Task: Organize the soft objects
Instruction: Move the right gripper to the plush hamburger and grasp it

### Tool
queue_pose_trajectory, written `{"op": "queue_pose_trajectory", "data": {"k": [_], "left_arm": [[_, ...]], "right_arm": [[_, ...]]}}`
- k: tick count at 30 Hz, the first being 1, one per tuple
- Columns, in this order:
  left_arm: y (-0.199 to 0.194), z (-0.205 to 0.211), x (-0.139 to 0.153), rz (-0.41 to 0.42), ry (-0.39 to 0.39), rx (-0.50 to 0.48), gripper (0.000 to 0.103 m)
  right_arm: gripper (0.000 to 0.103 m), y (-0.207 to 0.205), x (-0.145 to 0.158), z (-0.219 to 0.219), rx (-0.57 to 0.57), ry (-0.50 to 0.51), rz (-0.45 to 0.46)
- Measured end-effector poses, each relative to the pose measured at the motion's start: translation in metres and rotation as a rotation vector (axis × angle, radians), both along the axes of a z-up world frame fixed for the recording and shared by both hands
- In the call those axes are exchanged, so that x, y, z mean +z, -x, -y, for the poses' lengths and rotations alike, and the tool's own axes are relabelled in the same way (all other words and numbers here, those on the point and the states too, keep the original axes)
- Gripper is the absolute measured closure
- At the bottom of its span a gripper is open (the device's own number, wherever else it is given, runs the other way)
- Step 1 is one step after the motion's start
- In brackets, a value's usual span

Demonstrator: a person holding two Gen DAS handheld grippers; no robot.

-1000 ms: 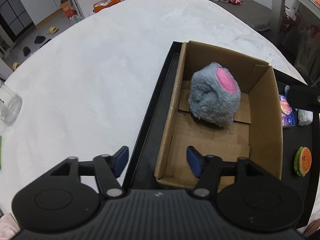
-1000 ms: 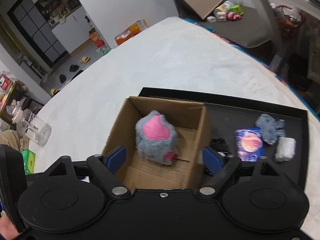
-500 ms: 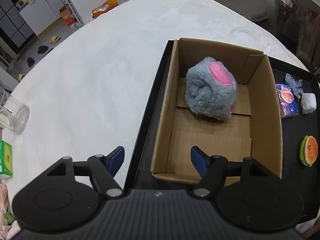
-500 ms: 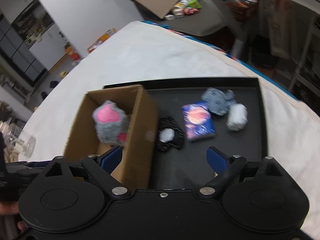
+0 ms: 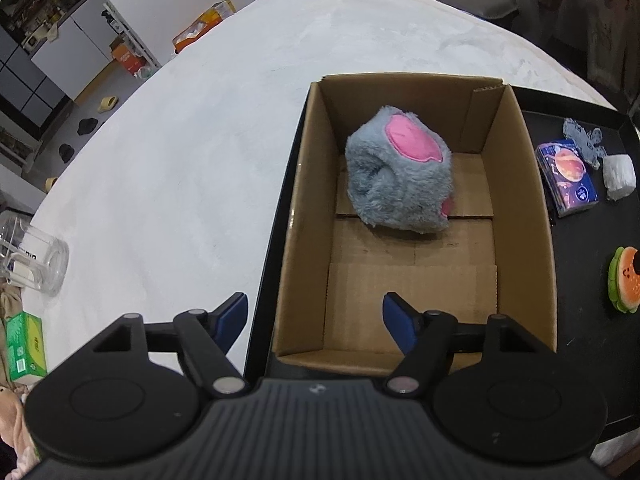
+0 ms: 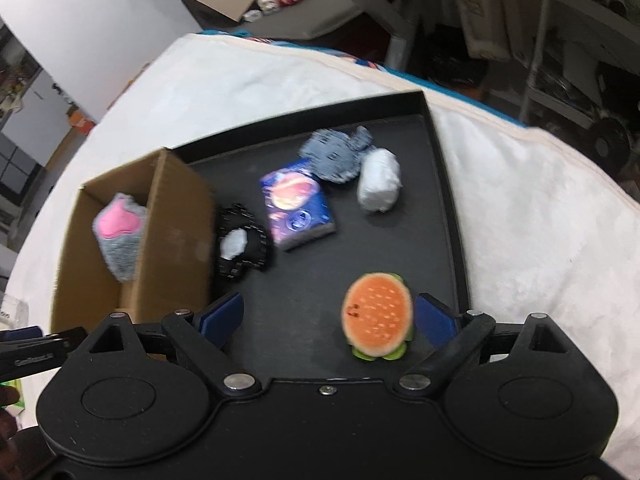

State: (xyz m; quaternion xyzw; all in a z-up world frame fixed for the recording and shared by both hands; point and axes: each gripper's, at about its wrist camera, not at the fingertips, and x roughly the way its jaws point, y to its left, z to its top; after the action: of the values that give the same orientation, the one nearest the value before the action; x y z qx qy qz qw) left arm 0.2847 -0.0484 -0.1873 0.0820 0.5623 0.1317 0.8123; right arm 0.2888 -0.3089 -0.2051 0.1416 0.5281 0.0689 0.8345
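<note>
Swinging away from the cardboard box (image 6: 132, 240) since a second ago, the right gripper (image 6: 328, 316) now hangs over the open part of the black tray (image 6: 444, 184), where before it looked straight down into the box. Its jaws stand wide apart and grip nothing; the burger plush (image 6: 376, 316) lies on the tray between them, nearer the right pad, which it does not touch. The left gripper (image 5: 316, 316) has shifted only a little and hovers over the near left corner of the box, its jaws also apart and empty, one blue pad outside the box wall and one above the box floor.

Inside the box, toward its far end, sits the grey plush with a pink patch (image 5: 400, 172). Right of the box on the tray lie a black-and-white item (image 6: 242, 244) just beside the box wall, then a blue packet with a planet print (image 6: 298, 204), a grey knitted piece (image 6: 336, 154) touching the packet's far corner, and a white roll (image 6: 378, 184) against the grey piece. Left of the box, on the white bed cover (image 5: 180, 160), lies a clear jar (image 5: 32, 260), with a green carton (image 5: 26, 344) near it.
</note>
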Motion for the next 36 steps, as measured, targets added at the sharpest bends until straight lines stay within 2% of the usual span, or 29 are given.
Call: {"op": "queue_pose_trajectory", "data": {"k": [7, 14, 17, 18, 19, 21, 22, 25, 36], "left_arm": [[-0.004, 0.004, -0.004, -0.019, -0.014, -0.005, 0.030], [-0.007, 0.003, -0.003, -0.014, -0.007, 0.007, 0.030], [-0.006, 0.001, -0.002, -0.009, -0.001, 0.013, 0.030], [-0.006, 0.000, -0.002, -0.009, 0.001, 0.013, 0.030], [-0.005, -0.001, -0.002, -0.008, 0.002, 0.013, 0.030], [-0.004, -0.003, -0.001, -0.005, 0.004, 0.013, 0.030], [-0.003, -0.005, 0.000, -0.003, 0.006, 0.014, 0.030], [-0.002, -0.011, 0.002, 0.006, 0.016, 0.025, 0.030], [0.006, -0.030, 0.012, 0.043, 0.047, 0.040, 0.030]], "right_arm": [[0.011, -0.005, -0.019, 0.006, -0.023, 0.013, -0.057], [0.011, -0.013, -0.034, -0.005, 0.016, 0.053, -0.092], [0.019, -0.016, -0.043, -0.008, 0.024, 0.077, -0.120], [0.027, -0.018, -0.047, -0.007, 0.025, 0.073, -0.138], [0.039, -0.019, -0.051, -0.007, 0.024, 0.067, -0.157], [0.050, -0.019, -0.056, -0.007, 0.023, 0.076, -0.174], [0.059, -0.019, -0.055, -0.007, 0.025, 0.084, -0.162], [0.064, -0.018, -0.055, -0.005, 0.024, 0.046, -0.167], [0.065, -0.009, -0.014, -0.010, 0.036, 0.007, -0.056]]}}
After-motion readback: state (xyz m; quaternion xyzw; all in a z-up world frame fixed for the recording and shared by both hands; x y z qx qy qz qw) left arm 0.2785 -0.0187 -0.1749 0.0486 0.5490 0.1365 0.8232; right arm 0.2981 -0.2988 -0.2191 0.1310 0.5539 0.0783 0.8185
